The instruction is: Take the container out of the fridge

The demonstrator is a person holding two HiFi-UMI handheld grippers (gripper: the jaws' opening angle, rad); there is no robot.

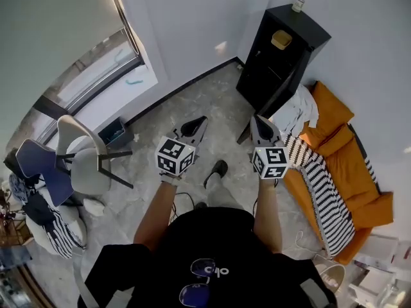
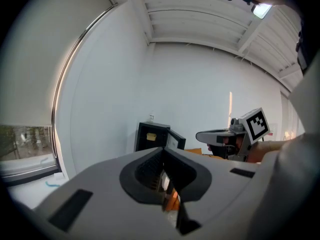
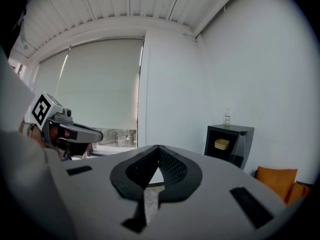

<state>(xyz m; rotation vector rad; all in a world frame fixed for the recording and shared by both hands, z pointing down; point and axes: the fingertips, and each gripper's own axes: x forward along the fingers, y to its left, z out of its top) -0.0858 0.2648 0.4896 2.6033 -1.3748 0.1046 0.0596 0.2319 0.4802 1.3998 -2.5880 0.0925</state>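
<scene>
A small black fridge point(image 1: 277, 56) stands in the far right corner with its door point(image 1: 280, 95) swung open. A pale yellow container point(image 1: 281, 39) sits on its upper shelf; it also shows as the container point(image 3: 221, 144) in the right gripper view and the container point(image 2: 151, 137) in the left gripper view. My left gripper point(image 1: 200, 122) and right gripper point(image 1: 257, 120) are held side by side at waist height, well short of the fridge. Both are shut, with nothing between the tips of the left gripper point(image 2: 162, 149) or the right gripper point(image 3: 158, 147).
A small glass bottle point(image 1: 298, 4) stands on top of the fridge. An orange sofa point(image 1: 350, 162) with a striped cloth point(image 1: 321, 188) lies along the right wall. Chairs point(image 1: 80, 162) and clutter crowd the left by the window point(image 1: 96, 76). Marble floor point(image 1: 192, 98) lies between me and the fridge.
</scene>
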